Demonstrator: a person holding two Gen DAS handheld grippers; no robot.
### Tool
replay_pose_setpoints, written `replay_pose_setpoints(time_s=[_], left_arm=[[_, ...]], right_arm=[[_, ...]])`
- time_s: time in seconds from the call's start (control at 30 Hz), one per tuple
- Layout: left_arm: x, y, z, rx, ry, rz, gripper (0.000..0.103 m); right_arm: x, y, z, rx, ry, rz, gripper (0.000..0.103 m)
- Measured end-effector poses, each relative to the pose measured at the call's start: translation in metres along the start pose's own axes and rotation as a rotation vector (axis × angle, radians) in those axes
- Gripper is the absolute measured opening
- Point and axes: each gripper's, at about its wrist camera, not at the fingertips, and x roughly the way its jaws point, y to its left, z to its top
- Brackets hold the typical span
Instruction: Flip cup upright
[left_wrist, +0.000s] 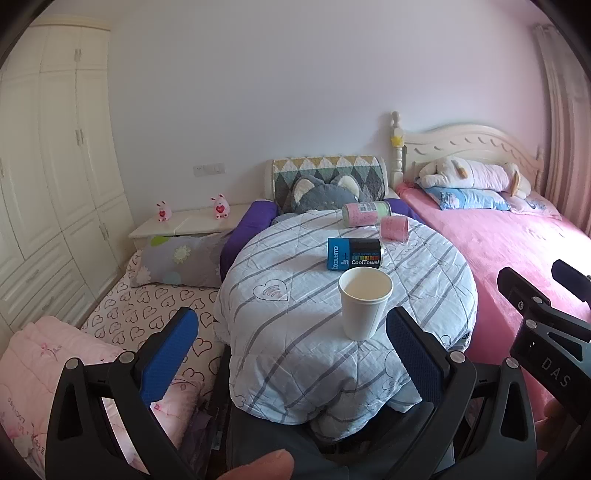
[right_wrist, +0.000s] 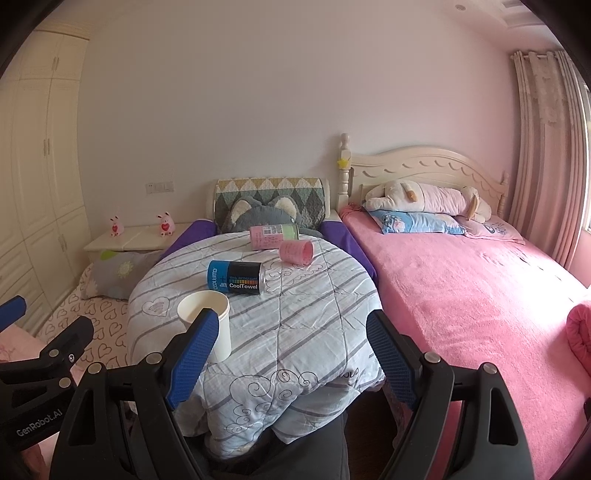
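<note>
The cup (left_wrist: 364, 308) stood upright, mouth up, on the striped quilt (left_wrist: 295, 332) that covered a round surface between two beds. It was white and looked empty. I held both grippers short of it, neither touching it.

My left gripper (left_wrist: 291, 350) had its jaws spread wide, with nothing between the blue pads (left_wrist: 168, 354). From the left wrist camera, the cup stood just beyond and inside the right-hand pad.

My right gripper (right_wrist: 290, 358) was likewise spread wide and carried nothing. From the right wrist camera, its left-hand pad (right_wrist: 192, 358) overlapped the cup (right_wrist: 208, 321) in the picture; I could not tell whether they touched.

Behind the cup, a blue-and-black can (left_wrist: 354, 254) marked "CoolTowel" lay on its side. Farther back lay a pink-and-green can (left_wrist: 365, 214) and a small pink cup (left_wrist: 394, 228), both on their sides.

The pink bed (right_wrist: 461, 295) lay to the right. The heart-print bed (left_wrist: 155, 306) lay to the left.
</note>
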Motion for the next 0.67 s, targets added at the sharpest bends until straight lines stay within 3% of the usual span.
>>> replay_pose_setpoints(time_s=[0.67], left_arm=[[0.0054, 0.0026, -0.0044, -0.01, 0.018, -0.025, 0.103]], right_arm=[[0.002, -0.0028, -0.0035, -0.002, 0.015, 0.002, 0.083]])
